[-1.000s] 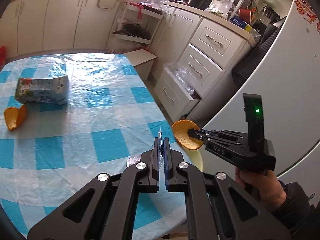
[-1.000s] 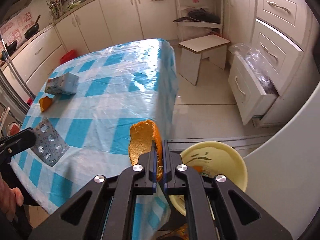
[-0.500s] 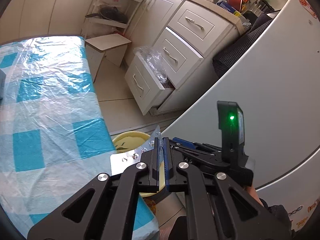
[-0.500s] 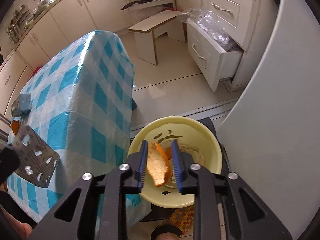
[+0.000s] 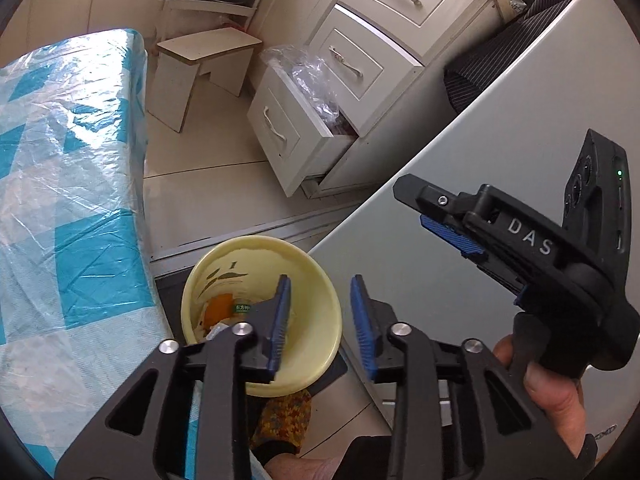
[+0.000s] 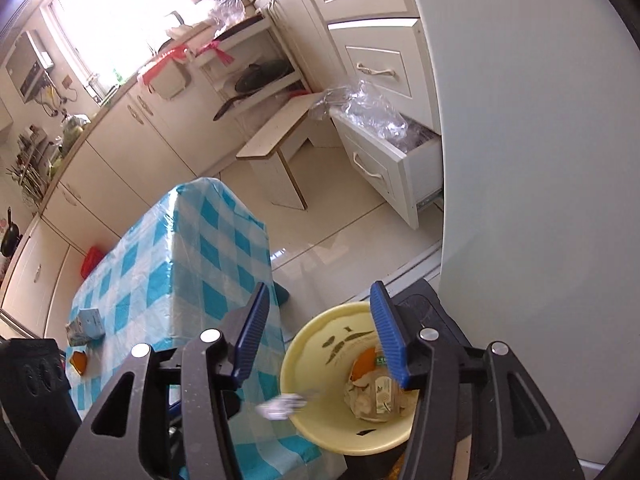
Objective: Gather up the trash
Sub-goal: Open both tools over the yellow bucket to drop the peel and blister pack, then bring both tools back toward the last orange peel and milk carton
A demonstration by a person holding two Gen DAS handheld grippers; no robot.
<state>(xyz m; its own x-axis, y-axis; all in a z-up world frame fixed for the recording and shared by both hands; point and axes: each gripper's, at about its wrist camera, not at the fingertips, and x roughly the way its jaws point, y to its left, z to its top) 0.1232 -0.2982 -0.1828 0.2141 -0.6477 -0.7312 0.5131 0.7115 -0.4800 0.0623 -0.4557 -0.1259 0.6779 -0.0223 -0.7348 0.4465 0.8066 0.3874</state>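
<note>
The table (image 6: 168, 280), covered in a blue-and-white checked plastic cloth, stands beside the round pale-yellow plastic bin (image 5: 320, 300) on the floor. Left gripper (image 5: 318, 320): above the bin, jaws just opened, nothing between them. Right gripper (image 6: 316, 332): jaws likewise just opened, empty. A silver blister pack (image 6: 282, 406), blurred, sits at the bin rim. Orange peel (image 6: 366, 362) lies inside the bin. A second orange peel (image 6: 79, 362) and a small carton (image 6: 86, 326) lie on the table.
</note>
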